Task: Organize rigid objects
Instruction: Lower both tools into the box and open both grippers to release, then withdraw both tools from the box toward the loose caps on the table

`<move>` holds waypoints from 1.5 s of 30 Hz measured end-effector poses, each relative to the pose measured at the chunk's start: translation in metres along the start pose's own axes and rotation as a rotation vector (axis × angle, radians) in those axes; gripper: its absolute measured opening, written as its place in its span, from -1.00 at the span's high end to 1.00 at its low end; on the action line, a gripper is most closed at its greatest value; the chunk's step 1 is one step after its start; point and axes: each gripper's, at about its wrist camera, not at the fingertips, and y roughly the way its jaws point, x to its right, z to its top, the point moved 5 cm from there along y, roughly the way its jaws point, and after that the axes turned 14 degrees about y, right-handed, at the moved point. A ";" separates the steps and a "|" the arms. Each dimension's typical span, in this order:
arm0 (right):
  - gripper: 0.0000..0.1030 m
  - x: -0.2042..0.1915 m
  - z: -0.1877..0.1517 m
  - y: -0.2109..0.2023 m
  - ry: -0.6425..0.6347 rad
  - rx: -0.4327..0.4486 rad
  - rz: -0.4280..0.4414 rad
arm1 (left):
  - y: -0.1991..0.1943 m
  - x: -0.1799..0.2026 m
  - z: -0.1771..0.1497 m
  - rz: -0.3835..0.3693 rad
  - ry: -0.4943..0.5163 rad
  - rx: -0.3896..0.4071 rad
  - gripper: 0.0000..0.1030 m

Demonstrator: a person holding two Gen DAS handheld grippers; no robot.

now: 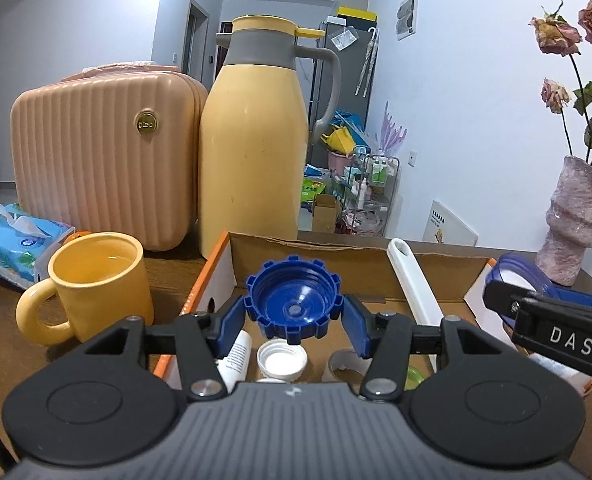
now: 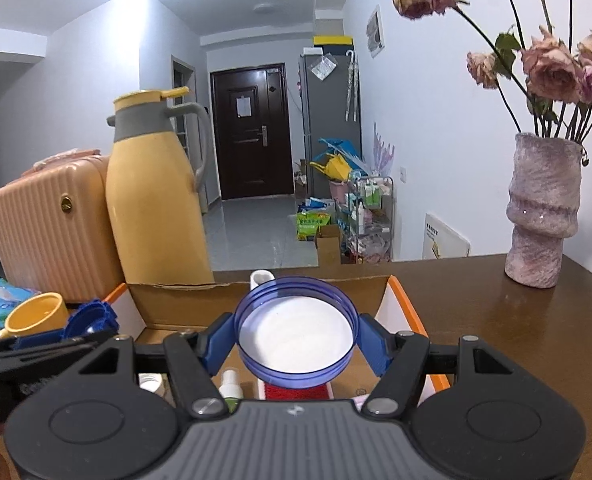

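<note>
My left gripper (image 1: 294,310) is shut on a dark blue toothed screw cap (image 1: 294,296), its hollow side facing the camera, above the left half of an open cardboard box (image 1: 315,246) with orange edges. My right gripper (image 2: 296,338) is shut on a round clear-blue lid (image 2: 294,334) with a white inside, above the same box (image 2: 399,292). In the left wrist view the right gripper (image 1: 535,308) and its lid (image 1: 515,270) show at the right. Inside the box lie a white cap (image 1: 282,360), a white tube (image 1: 236,356) and a long white handle (image 1: 411,280).
A yellow mug (image 1: 96,280), a yellow thermos jug (image 1: 252,140) and a pink ribbed case (image 1: 104,152) stand left of and behind the box. A tissue pack (image 1: 12,236) lies far left. A pink vase (image 2: 543,208) with dried roses stands on the brown table at the right.
</note>
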 end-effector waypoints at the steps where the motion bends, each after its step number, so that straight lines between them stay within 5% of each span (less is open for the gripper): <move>1: -0.40 0.001 0.000 0.002 0.002 -0.005 -0.007 | 0.001 -0.001 0.000 0.005 0.002 -0.002 -0.16; 4: -0.74 0.006 0.001 0.007 0.004 -0.007 -0.033 | 0.004 -0.006 0.001 0.024 0.003 -0.001 -0.49; 9: -0.98 0.015 0.005 0.006 0.013 0.005 -0.073 | 0.001 -0.014 0.002 0.077 0.000 0.001 -0.99; 45: -1.00 0.020 -0.004 -0.084 -0.076 0.035 -0.047 | -0.079 -0.014 -0.016 0.038 0.051 0.005 -1.00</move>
